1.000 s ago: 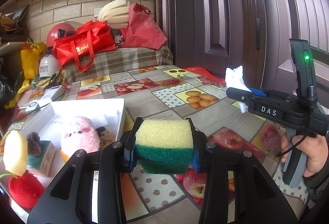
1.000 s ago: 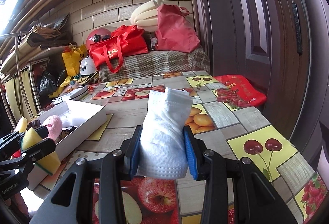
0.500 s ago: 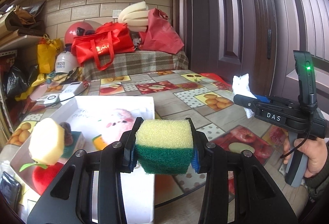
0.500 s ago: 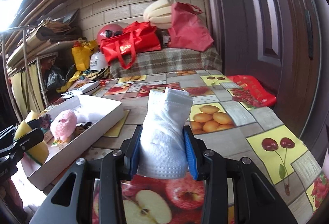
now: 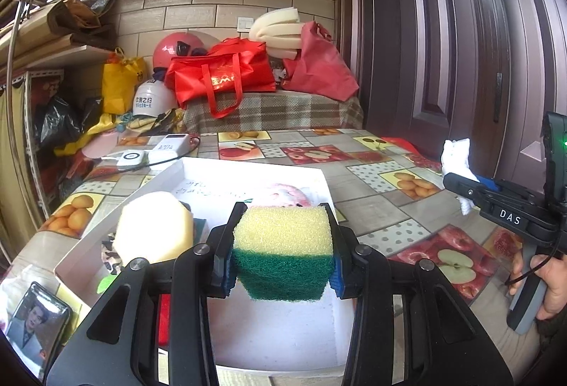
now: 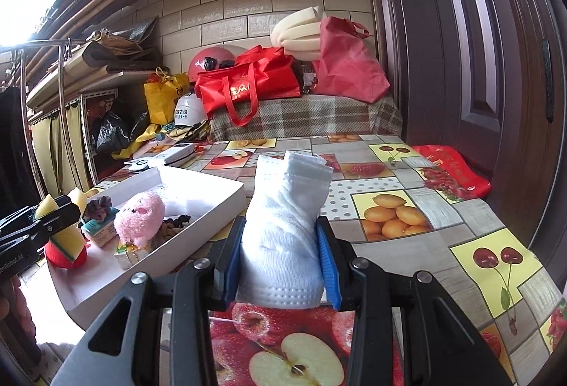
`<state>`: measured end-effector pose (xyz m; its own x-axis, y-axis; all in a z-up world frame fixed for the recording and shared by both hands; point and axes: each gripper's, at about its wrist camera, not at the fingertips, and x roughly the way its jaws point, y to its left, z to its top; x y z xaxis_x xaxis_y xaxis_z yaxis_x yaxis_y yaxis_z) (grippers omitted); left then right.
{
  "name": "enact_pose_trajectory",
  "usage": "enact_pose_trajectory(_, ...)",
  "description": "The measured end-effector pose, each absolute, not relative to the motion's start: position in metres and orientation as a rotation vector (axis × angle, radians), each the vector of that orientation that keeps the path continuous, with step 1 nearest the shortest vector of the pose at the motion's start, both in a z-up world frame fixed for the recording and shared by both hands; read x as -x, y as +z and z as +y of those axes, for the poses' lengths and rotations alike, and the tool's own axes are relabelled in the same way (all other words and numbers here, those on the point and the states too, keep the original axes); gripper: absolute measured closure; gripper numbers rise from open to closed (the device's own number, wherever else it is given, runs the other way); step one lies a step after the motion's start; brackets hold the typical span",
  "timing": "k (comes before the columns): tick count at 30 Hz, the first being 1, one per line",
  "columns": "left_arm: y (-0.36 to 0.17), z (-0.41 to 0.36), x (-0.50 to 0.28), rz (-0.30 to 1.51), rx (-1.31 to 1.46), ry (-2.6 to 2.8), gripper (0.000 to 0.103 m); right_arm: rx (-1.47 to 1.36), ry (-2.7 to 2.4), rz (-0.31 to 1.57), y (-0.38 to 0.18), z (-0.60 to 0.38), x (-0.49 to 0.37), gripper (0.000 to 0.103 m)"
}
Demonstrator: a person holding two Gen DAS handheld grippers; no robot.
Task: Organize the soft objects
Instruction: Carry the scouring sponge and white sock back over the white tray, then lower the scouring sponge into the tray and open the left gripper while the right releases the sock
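My left gripper (image 5: 283, 253) is shut on a yellow sponge with a green scouring layer (image 5: 283, 237) and holds it above the near part of a white tray (image 5: 269, 333). In the tray lie a pink plush toy (image 6: 140, 217), a pale yellow foam piece (image 5: 154, 226), a red round plush (image 6: 65, 255) and a small box. My right gripper (image 6: 281, 258) is shut on a folded white face mask (image 6: 287, 209), above the fruit-print tablecloth (image 6: 389, 219) to the right of the tray. The left wrist view shows that right gripper (image 5: 460, 186) at the far right.
A phone (image 5: 35, 318) lies at the tray's near left. A power bank and cables (image 5: 166, 147) sit behind the tray. Red bags (image 5: 223, 74), helmets and foam are piled at the table's far end. A dark door (image 5: 460, 49) stands to the right. A flat red bag (image 6: 450, 170) lies at the right edge.
My left gripper has carried the sponge leftward, from above the tablecloth to above the tray. My right gripper has shifted slightly with the mask. Both grips are unchanged.
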<state>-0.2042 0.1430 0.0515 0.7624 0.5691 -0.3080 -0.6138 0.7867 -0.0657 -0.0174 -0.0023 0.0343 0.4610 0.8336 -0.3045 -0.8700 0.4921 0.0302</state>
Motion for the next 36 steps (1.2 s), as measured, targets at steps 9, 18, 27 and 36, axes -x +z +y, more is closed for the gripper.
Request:
enact_pose_trajectory(9, 0.05, 0.162, 0.221, 0.275, 0.18, 0.704, 0.064, 0.191, 1.104, 0.256, 0.034, 0.014, 0.042, 0.065)
enact_pose_trajectory(18, 0.047, 0.186, 0.237, 0.274, 0.208, 0.76, 0.064, 0.253, 1.237, 0.244, 0.03, 0.049, 0.087, 0.065)
enact_pose_trajectory(27, 0.045, 0.192, 0.234, 0.294, 0.193, 0.758, 0.064, 0.381, 1.381, 0.194, 0.024, 0.081, 0.136, 0.065)
enact_pose_trajectory(36, 0.044, 0.204, 0.227, 0.323, 0.189, 0.73, 0.063, 0.491, 1.472, 0.337, 0.011, 0.113, 0.134, 0.065)
